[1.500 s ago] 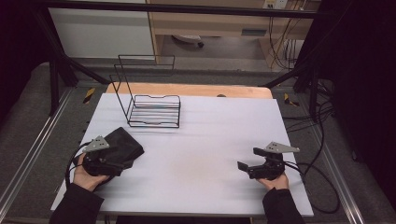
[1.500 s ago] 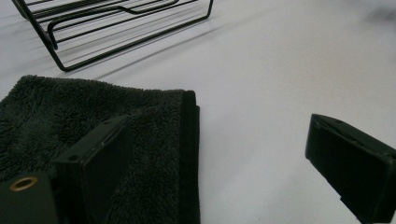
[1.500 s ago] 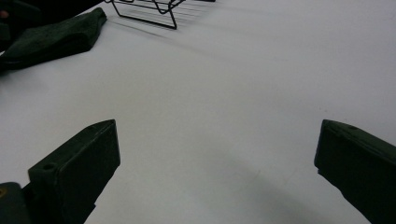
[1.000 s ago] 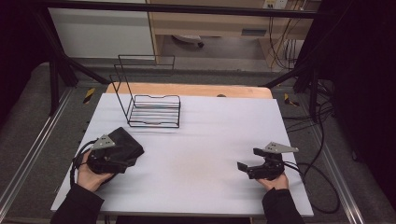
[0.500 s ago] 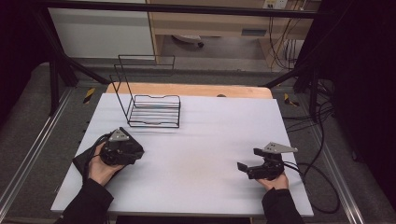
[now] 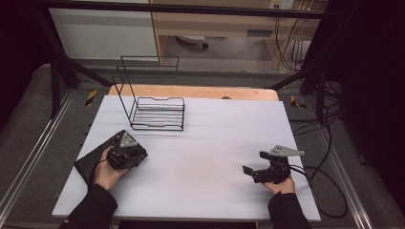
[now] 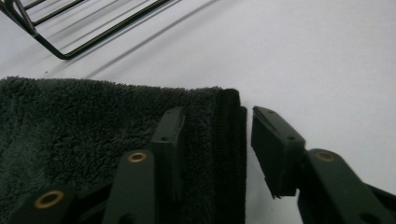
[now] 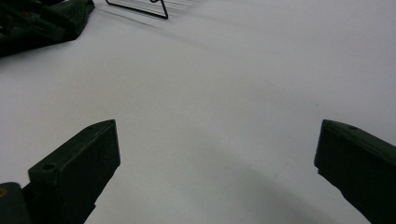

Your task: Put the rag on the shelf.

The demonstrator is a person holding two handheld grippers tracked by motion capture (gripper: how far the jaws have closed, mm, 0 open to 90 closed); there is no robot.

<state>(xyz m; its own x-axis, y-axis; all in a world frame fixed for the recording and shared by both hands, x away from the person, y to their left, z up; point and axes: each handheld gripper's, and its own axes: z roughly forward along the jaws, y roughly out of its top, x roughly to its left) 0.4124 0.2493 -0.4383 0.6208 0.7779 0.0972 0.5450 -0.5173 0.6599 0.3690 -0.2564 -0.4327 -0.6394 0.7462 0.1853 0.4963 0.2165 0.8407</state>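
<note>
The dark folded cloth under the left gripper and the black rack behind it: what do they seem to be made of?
The dark folded cloth looks like terry towelling: a looped, fuzzy, matte pile with a ribbed hem along its edge. The black rack seems to be thin metal wire, probably coated: slim straight bars with a slight sheen. The left gripper straddles the hem.

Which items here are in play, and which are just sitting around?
In play:
- left gripper, jaws straddling the towel's edge, a gap left
- dark towel

Idle:
- right gripper, open over bare table
- wire rack
</note>
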